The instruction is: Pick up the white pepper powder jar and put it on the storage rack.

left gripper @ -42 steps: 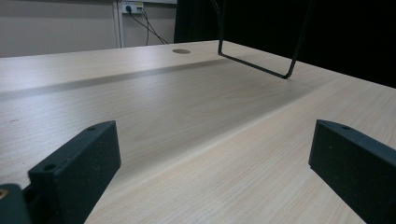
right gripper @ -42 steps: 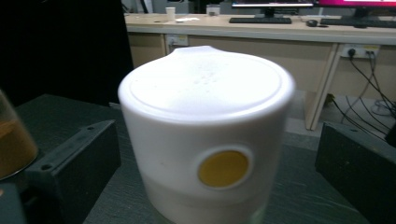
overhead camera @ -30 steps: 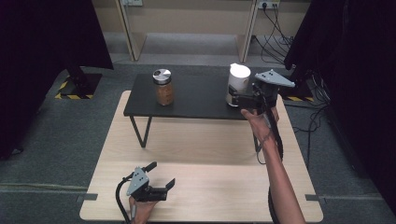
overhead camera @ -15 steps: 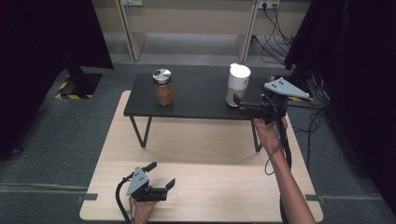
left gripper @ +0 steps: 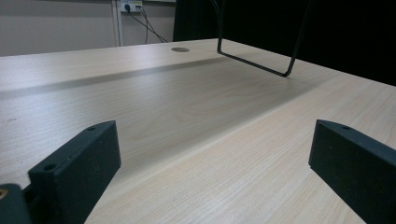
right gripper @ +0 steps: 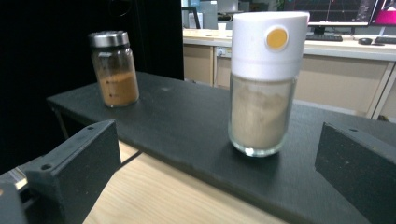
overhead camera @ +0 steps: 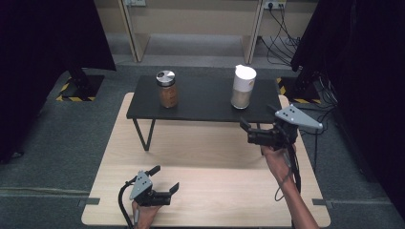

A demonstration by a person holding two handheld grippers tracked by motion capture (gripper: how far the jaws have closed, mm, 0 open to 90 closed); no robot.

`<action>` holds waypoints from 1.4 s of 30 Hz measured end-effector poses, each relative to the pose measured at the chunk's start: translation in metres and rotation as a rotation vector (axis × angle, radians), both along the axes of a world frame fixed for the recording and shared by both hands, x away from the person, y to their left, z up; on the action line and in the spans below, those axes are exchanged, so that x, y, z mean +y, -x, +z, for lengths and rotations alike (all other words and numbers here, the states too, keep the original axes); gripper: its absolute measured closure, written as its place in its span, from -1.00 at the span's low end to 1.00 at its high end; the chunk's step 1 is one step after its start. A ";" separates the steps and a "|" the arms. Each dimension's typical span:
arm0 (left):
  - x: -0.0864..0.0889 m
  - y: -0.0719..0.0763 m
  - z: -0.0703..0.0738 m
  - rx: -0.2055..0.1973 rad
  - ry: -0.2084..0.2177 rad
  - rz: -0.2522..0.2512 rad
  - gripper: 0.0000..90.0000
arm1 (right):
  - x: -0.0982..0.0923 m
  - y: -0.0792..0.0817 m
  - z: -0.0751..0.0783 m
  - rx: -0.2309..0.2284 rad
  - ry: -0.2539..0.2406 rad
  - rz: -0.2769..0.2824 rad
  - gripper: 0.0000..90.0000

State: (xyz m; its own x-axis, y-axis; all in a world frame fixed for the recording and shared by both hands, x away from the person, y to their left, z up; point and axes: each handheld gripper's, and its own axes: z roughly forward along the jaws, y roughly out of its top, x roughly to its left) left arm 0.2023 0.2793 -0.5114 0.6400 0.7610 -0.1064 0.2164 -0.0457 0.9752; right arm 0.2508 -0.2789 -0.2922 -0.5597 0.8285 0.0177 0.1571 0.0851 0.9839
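Two jars stand on the low black shelf [overhead camera: 205,102], and the nearer one to the working hand, the glass jar with a tall white plastic cap and pale powder [overhead camera: 243,87], sits upright at the shelf's right end. A second ago the right gripper [overhead camera: 249,133] was up against this jar; it has since drawn back toward the person and now hangs just off the shelf's front edge, jaws spread and empty. I judge the jar has been set down and released. The glass jar with a metal lid and brown powder [overhead camera: 167,88] stands well apart at the left end. The left gripper [overhead camera: 165,183] has not moved, resting low on the pale wooden counter [overhead camera: 210,157] with jaws spread. Around the counter lie grey carpet, dark curtains, wall sockets and trailing cables.
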 end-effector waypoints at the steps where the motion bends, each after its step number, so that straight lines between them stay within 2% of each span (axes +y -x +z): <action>1: 0.000 0.000 0.000 0.000 0.000 0.001 -0.97 | -0.002 0.003 -0.004 0.003 -0.009 0.003 -1.00; 8: 0.000 0.000 0.000 0.000 0.000 0.000 -0.97 | -0.011 0.017 -0.035 0.026 -0.031 0.009 -1.00; 11: 0.000 0.000 0.000 0.000 -0.001 0.000 -0.97 | -0.013 0.023 -0.046 0.021 -0.023 0.015 -1.00; 14: 0.000 0.000 0.000 0.000 -0.001 0.000 -0.97 | -0.016 0.027 -0.058 0.020 -0.041 0.025 -1.00; 18: 0.001 -0.001 0.000 0.002 0.004 -0.001 -0.97 | -0.026 0.031 -0.076 0.003 -0.050 0.075 -1.00; 20: 0.002 -0.001 -0.001 0.007 0.017 0.003 -0.97 | -0.027 0.033 -0.085 0.004 -0.055 0.081 -1.00; 22: 0.002 -0.001 -0.001 0.007 0.017 0.003 -0.97 | -0.028 0.033 -0.095 0.011 -0.063 0.088 -1.00; 25: 0.002 -0.001 -0.001 0.004 0.012 0.001 -0.97 | -0.025 0.034 -0.111 0.019 -0.044 0.090 -1.00; 32: 0.002 -0.001 -0.001 0.004 0.010 -0.001 -0.97 | -0.027 0.033 -0.146 0.034 -0.091 0.093 -1.00; 42: 0.002 -0.001 -0.001 0.005 0.010 -0.001 -0.97 | -0.027 0.036 -0.179 0.017 -0.093 0.083 -0.99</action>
